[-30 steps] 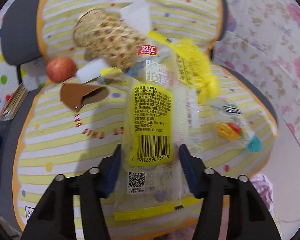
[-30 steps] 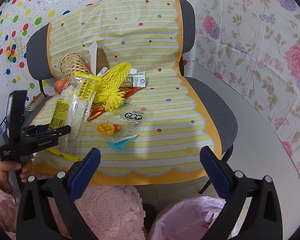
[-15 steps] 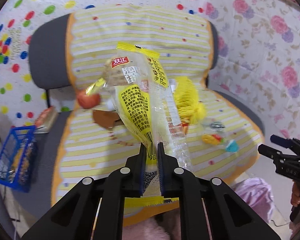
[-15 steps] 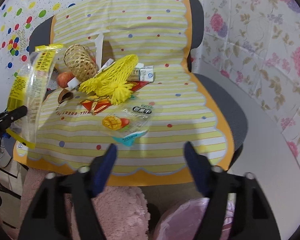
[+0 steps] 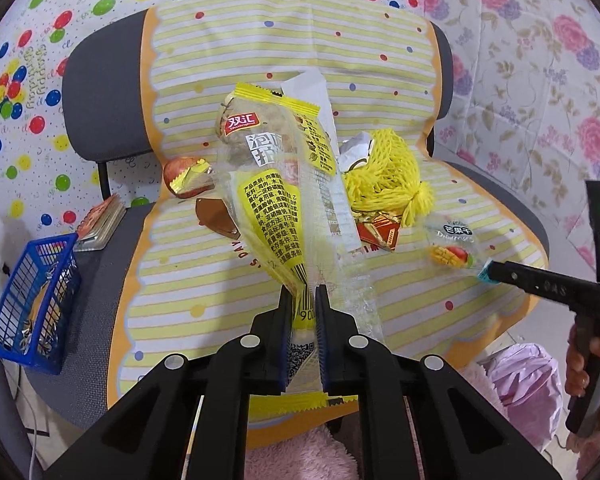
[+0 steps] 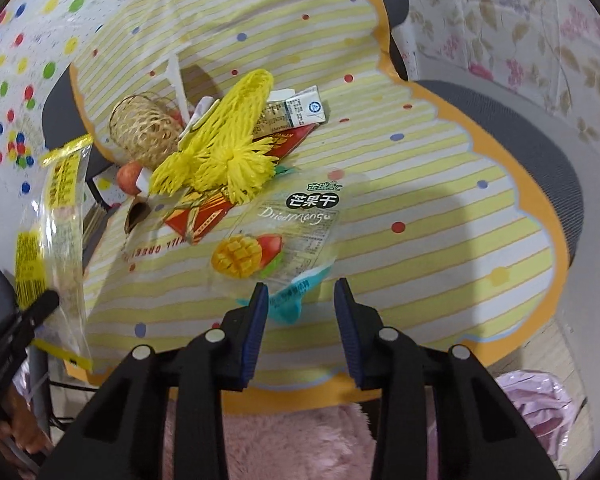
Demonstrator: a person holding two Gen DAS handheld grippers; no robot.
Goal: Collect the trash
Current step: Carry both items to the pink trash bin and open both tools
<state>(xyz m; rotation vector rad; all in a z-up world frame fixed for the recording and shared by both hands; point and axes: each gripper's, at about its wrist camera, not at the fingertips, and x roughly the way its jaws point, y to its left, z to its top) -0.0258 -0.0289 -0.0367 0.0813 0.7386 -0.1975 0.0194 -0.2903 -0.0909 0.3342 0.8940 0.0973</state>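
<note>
The left gripper [image 5: 302, 300] has its jaws clamped on the lower end of a clear and yellow snack wrapper [image 5: 278, 200], which stands up from the jaws through the middle of the left wrist frame, lifted clear of the chair [image 5: 100, 92]. In the right wrist frame the same wrapper hangs at the far left edge.

The right gripper [image 6: 300, 304] sits low over the front of the seat, its jaws closing, with the teal bottom edge of a dried mango packet [image 6: 284, 236] lying between the blue pads; whether they touch it yet I can't tell. The packet lies flat on the yellow striped cloth [image 6: 420, 200] that covers the chair, just below centre of the frame.

Further up and to the left on the cloth lies a heap: a yellow foam net [image 6: 224, 152], a red wrapper [image 6: 208, 220] under it, a small milk carton [image 6: 300, 110], a woven basket [image 6: 144, 132] and an apple [image 6: 128, 176].

A pink trash bag [image 6: 536, 400] shows at the lower right of the frame. A blue basket [image 5: 32, 300] stands at the left edge of the left wrist frame.
</note>
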